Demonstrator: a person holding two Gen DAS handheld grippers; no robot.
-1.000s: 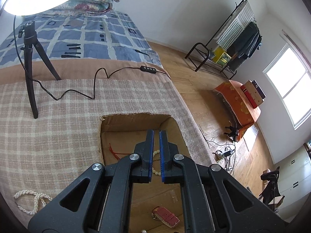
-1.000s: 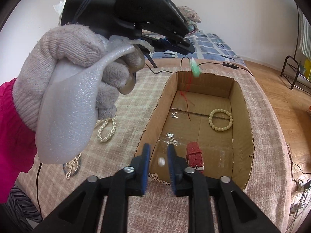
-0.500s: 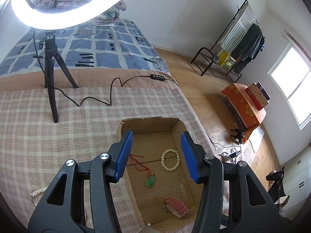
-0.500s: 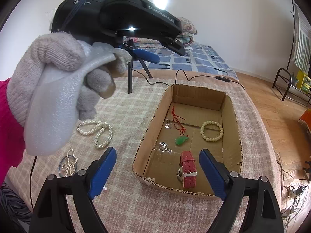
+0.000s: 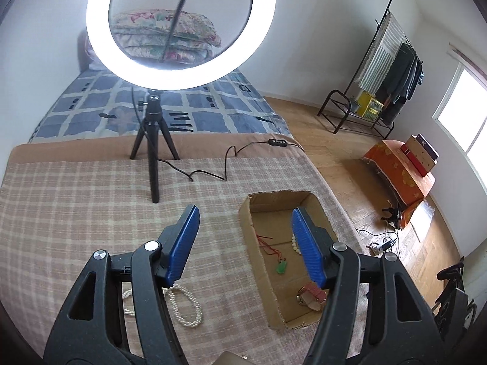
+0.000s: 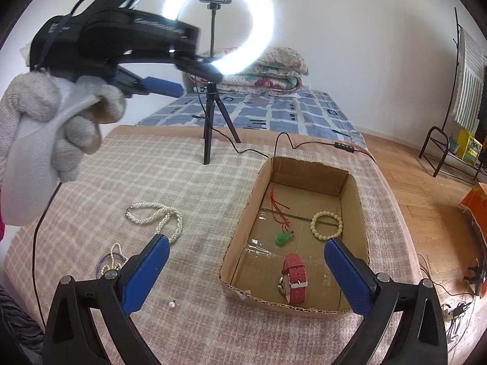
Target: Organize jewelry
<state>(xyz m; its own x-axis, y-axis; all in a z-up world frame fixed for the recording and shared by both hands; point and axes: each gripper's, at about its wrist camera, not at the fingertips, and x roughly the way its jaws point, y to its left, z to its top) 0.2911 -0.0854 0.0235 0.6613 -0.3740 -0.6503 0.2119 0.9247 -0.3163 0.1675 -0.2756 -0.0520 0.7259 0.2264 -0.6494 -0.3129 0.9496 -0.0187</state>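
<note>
Hovering spread wide and empty: left tool (image 5: pixel 245 237), right tool (image 6: pixel 246 269). Lying in box (image 6: pixel 243 213): pendant (image 6: pixel 283 238), bracelet (image 6: pixel 326 225), watch (image 6: pixel 293 276). Resting left on blanket (image 6: pixel 194 188): pearls (image 6: pixel 156 217).

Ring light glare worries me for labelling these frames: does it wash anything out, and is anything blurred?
Left wrist view: the ring light is blown out white, but the box and pearls stay legible; straight edges bow from the fisheye. Right wrist view: the ring's glow bleeds over the blurred left gripper; the watch is sharp.
</note>
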